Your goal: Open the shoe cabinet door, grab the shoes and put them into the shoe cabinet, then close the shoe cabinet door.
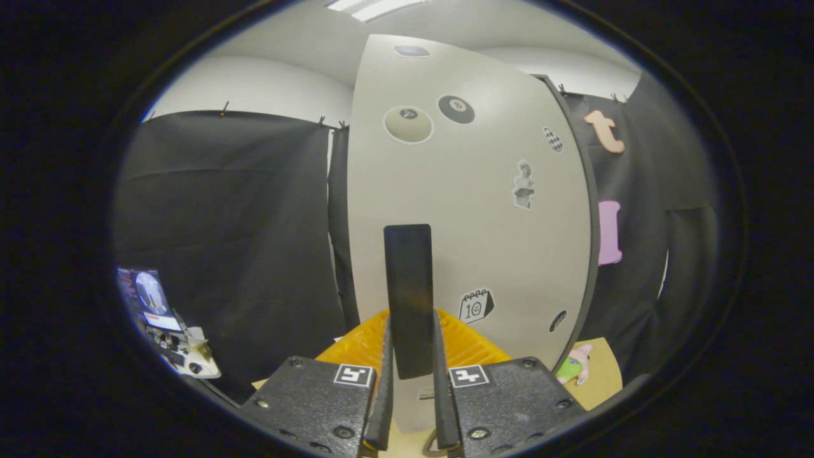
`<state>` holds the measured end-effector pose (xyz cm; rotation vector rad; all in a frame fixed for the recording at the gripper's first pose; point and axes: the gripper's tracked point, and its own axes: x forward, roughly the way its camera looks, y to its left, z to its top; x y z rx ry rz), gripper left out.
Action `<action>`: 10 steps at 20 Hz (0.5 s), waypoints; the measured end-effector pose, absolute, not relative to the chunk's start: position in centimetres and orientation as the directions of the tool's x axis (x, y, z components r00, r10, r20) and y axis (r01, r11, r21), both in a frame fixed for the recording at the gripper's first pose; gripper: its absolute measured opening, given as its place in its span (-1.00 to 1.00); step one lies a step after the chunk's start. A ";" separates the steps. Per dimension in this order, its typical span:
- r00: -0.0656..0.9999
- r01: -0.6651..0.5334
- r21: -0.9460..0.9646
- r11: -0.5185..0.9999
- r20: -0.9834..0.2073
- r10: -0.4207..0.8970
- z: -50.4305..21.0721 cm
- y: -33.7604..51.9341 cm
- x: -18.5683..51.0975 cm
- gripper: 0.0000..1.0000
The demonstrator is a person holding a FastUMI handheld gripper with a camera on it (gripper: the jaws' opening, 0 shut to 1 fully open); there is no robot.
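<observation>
Dark upright handle (pixel 409 299) on the pale shoe cabinet door (pixel 470 210), long axis vertical, lying straight ahead between the fingers of the gripper (pixel 410 381); jaws narrow, seemingly pressing the handle's lower part from both sides. Stickers on the door: an 8-ball (pixel 456 109), a calendar marked 10 (pixel 475 305). Yellow basket (pixel 356 346) just behind the fingers

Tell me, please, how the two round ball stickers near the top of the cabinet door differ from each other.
The pale ball sticker is cream with a small dark spot, while the black ball sticker is dark with a small pale spot. The pale one looks larger and sits lower, to the side of the black one. Both are round and stuck on the cabinet door, well above the dark handle that the claw closes on.
</observation>
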<state>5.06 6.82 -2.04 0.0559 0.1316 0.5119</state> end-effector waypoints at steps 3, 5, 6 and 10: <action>0.874 -0.469 0.093 0.879 -0.098 0.476 -2.1 5.2 3.9 -0.41; 0.883 -0.455 0.078 0.887 -0.092 0.461 -1.9 3.8 3.4 -0.42; 0.889 -0.444 0.074 0.893 -0.092 0.449 -1.7 2.9 2.9 -0.42; 0.921 -0.381 0.040 0.924 -0.072 0.383 -1.4 -2.3 1.5 -0.48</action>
